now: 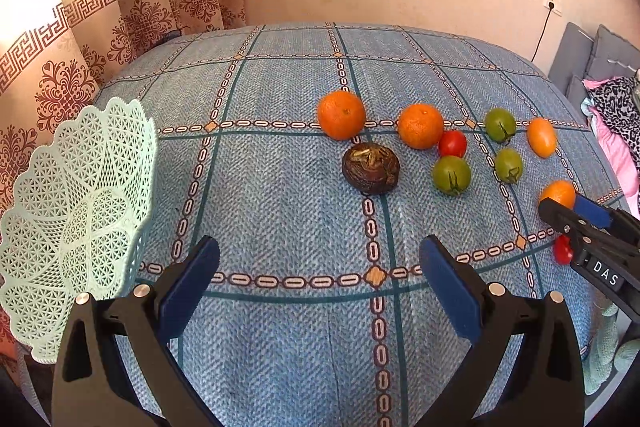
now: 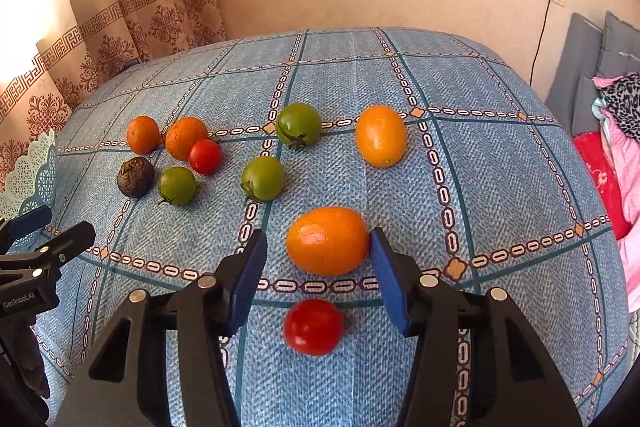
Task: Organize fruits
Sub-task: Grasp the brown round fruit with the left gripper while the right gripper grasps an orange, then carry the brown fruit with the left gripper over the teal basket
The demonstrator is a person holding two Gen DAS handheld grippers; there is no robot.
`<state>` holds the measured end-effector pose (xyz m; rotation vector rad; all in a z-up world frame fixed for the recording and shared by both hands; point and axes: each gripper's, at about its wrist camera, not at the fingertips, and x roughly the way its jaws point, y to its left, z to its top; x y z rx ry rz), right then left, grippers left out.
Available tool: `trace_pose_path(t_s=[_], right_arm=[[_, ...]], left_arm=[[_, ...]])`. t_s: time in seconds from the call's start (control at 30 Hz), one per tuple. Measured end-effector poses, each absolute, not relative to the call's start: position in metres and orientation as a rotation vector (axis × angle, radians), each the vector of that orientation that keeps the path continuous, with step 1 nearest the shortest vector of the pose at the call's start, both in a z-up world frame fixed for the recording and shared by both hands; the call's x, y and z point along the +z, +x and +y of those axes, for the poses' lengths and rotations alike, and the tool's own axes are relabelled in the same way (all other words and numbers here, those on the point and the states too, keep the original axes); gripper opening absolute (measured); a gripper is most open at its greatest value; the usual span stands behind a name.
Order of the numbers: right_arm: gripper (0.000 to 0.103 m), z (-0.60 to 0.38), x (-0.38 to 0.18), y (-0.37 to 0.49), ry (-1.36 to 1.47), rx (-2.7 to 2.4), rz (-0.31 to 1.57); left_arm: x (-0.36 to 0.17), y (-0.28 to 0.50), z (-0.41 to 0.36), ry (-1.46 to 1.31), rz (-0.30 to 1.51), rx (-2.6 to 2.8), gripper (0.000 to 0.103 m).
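1. Nearest the right claw (image 2: 318,259), a red tomato (image 2: 314,327) lies beneath its spread fingers.
2. Its right pad touches an orange fruit (image 2: 328,241).
3. Left claw (image 1: 320,271) gapes wide, empty, above bare tablecloth (image 1: 280,207).
4. Basket (image 1: 76,211) sits at the left edge.

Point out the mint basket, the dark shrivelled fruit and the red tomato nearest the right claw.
mint basket (image 1: 76,215): left wrist view, lattice inner wall.
dark shrivelled fruit (image 1: 371,169): left wrist view, middle of its wrinkled top.
red tomato (image 2: 314,327): right wrist view, centre of its skin.
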<state>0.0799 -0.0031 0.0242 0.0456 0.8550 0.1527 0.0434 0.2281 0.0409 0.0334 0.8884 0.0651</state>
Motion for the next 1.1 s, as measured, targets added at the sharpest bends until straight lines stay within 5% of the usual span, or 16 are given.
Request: trace_pose_path(t_s=[0.1, 0.4, 0.77, 1.1], right_arm=[[0.042, -0.007, 0.019, 0.083, 0.074, 0.160, 0.856], [0.042, -0.022, 0.015, 0.072, 0.113, 0.176, 0.835], [0.042, -0.017, 0.018, 0.063, 0.094, 0.181, 0.809], [0.042, -0.015, 0.026, 0.055, 0.097, 0.195, 0.777]], left_arm=[[0.042, 0.055, 0.223, 0.052, 0.872, 0.062, 0.101], [0.032, 0.087, 0.208, 0.102, 0.873, 0.033, 0.089], [0.012, 0.098, 0.209, 0.044, 0.870, -0.065, 0.043], [0.021, 0.082, 0.198, 0.076, 0.804, -0.084, 0.043]])
